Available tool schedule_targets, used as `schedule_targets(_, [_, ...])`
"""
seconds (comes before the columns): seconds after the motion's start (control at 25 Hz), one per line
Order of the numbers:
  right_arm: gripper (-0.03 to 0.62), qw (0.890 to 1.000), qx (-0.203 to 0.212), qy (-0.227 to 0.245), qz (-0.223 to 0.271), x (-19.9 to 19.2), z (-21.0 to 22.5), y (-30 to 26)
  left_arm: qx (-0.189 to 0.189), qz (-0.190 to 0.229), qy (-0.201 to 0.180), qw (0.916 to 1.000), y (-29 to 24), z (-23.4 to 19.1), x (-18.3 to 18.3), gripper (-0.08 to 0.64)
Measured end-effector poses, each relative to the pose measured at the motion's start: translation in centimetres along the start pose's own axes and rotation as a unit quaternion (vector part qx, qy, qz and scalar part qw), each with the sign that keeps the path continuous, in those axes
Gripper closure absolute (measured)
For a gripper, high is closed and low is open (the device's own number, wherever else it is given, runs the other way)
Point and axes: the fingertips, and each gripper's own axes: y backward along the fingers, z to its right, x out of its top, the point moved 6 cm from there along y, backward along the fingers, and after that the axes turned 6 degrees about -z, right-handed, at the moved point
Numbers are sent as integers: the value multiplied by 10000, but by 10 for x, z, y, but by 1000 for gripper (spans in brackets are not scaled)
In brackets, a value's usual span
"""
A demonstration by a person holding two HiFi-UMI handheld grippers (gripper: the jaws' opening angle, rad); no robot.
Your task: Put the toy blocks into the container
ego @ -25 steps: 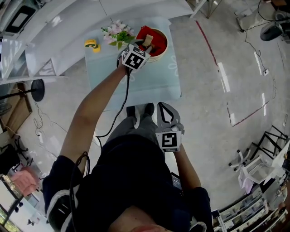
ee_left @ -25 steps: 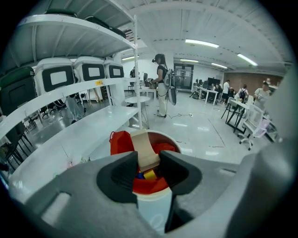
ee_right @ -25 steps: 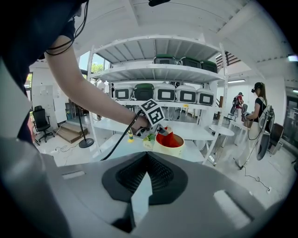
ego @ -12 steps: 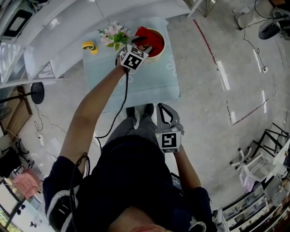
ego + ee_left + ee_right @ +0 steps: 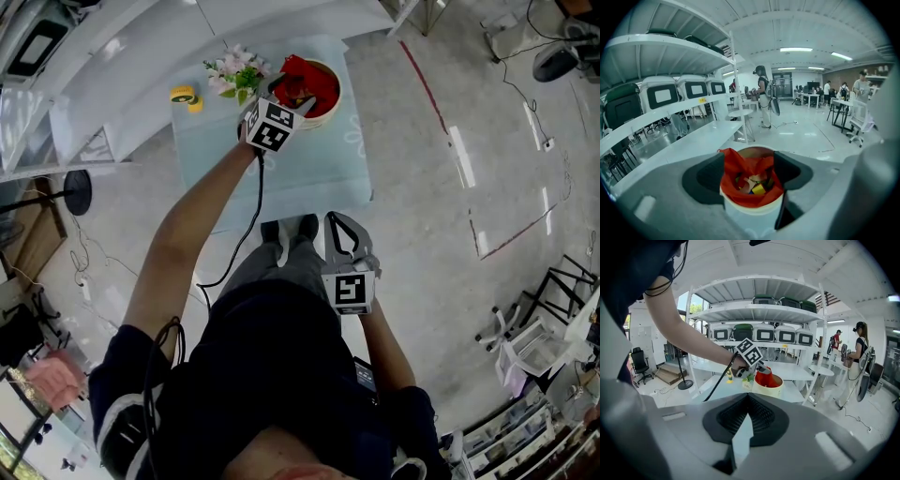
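As the left gripper's (image 5: pixel 291 92) jaws are opening, empty, over the red-cloth-lined round cream tub (image 5: pixel 330 105) at the pale tabletop's (image 5: pixel 281 173) one o'clock, coloured toy blocks (image 5: pixel 757 186) lie inside; best lift straight up, clear of the cloth. The right gripper's (image 5: pixel 343 231) jaws sit closed, empty.

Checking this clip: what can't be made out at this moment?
Blocks: left gripper view, the red liner hides all but a few; no count possible.
Container mouth: head view, partly covered by the left gripper, whose jaws are opening with no block between them.
Yellow item by the flowers: head view, too small to identify.
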Motion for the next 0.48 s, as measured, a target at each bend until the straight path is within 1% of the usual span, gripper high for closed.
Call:
schedule_targets(0.24, [594, 10000, -63, 46, 31, 10, 2, 1, 148, 554, 99, 9983, 26, -3, 12, 219])
schedule_targets(0.48, [592, 9998, -47, 9, 206, 16, 2, 4, 274, 913, 169, 9953, 55, -2, 17, 228])
